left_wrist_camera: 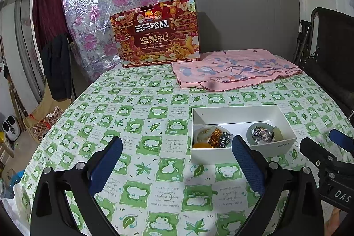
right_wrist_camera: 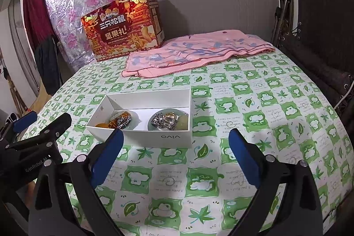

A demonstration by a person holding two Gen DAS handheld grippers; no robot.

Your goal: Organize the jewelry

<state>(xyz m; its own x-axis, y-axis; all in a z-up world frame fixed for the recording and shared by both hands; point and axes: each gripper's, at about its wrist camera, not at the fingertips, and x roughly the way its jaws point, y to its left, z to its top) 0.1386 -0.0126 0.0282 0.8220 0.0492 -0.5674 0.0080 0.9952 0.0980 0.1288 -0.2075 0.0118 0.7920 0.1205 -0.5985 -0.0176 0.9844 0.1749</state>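
A white box sits on the green-checked tablecloth. Inside it are two small dishes: the left dish holds gold and silver pieces beside an orange stone, the right dish holds silver rings with a pale stone next to it. My left gripper is open and empty, hovering just short of the box's front left. My right gripper is open and empty too, in front of the box's near wall. Each gripper shows at the edge of the other's view.
A folded pink floral cloth lies at the table's far side. A red gift box stands upright at the back left. A dark chair is at the right edge. The tablecloth spreads left of the box.
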